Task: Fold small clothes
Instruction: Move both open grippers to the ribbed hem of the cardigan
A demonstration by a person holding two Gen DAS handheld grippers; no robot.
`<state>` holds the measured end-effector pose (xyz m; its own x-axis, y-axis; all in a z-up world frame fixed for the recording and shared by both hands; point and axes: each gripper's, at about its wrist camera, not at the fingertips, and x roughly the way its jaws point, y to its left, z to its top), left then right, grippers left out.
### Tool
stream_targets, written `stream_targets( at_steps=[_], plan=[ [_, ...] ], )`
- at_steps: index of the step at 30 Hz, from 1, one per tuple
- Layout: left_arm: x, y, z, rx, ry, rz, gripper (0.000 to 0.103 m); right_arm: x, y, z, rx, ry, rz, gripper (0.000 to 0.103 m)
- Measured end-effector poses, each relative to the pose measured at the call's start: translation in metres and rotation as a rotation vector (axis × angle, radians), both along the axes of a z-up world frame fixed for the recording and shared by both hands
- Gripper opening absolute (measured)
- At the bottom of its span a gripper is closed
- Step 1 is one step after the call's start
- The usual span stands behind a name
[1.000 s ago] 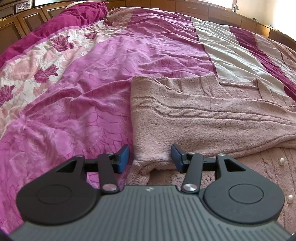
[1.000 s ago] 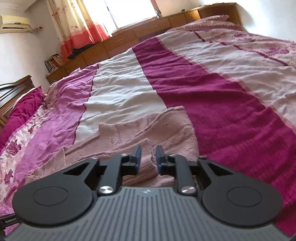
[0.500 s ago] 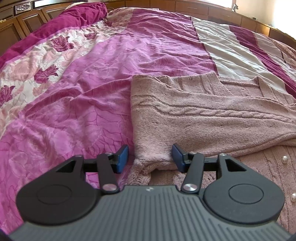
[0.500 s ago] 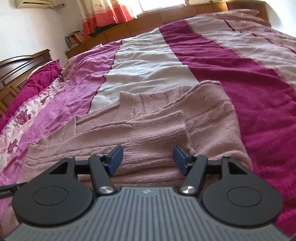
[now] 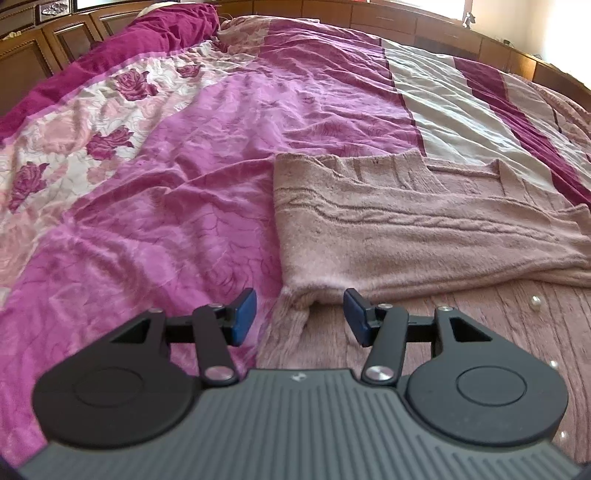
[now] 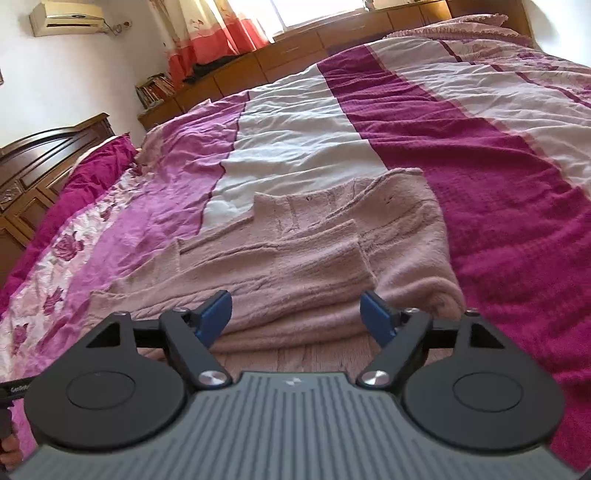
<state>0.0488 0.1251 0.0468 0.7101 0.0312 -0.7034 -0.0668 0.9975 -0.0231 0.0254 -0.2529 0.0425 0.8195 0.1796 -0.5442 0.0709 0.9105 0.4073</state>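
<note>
A dusty-pink knit cardigan (image 5: pixel 406 236) lies folded on the bed, its upper layer doubled over a lower layer that carries pearl buttons (image 5: pixel 535 302). My left gripper (image 5: pixel 300 318) is open just short of the near-left folded corner; the blue pads do not touch the knit. In the right wrist view the same cardigan (image 6: pixel 295 266) spreads ahead, a sleeve laid across it. My right gripper (image 6: pixel 296 318) hovers at the near folded edge, its jaws opening wide, with the fold lying between them but not pressed.
The bedspread (image 5: pixel 184 192) has magenta, floral, white and maroon bands. A wooden headboard (image 6: pixel 40 162) stands at the left. Low wooden cabinets (image 6: pixel 303 48) run under the window with a red curtain (image 6: pixel 218 37). A maroon pillow (image 5: pixel 159 29) lies far left.
The right gripper's jaws went from nearly shut on a pinch of the knit to wide apart, and it drew back from the fold. The left gripper backed off slightly, jaws unchanged.
</note>
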Motion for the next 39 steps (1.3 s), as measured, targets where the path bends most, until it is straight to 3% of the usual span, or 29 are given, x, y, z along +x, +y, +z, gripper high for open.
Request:
stream_targets(
  at_steps=[17, 28, 39],
  plan=[
    [-0.07, 0.008, 0.011, -0.021, 0.071, -0.031, 0.054, -0.116, -0.035, 0.003, 0.002, 0.05, 0.002, 0.092],
    [-0.096, 0.014, -0.002, -0.044, 0.158, -0.039, 0.054, -0.149, -0.056, -0.01, 0.019, 0.149, 0.003, 0.092],
    [-0.108, 0.012, -0.008, -0.037, 0.185, -0.045, 0.053, -0.165, -0.068, -0.019, 0.045, 0.213, 0.032, 0.092]
  ],
)
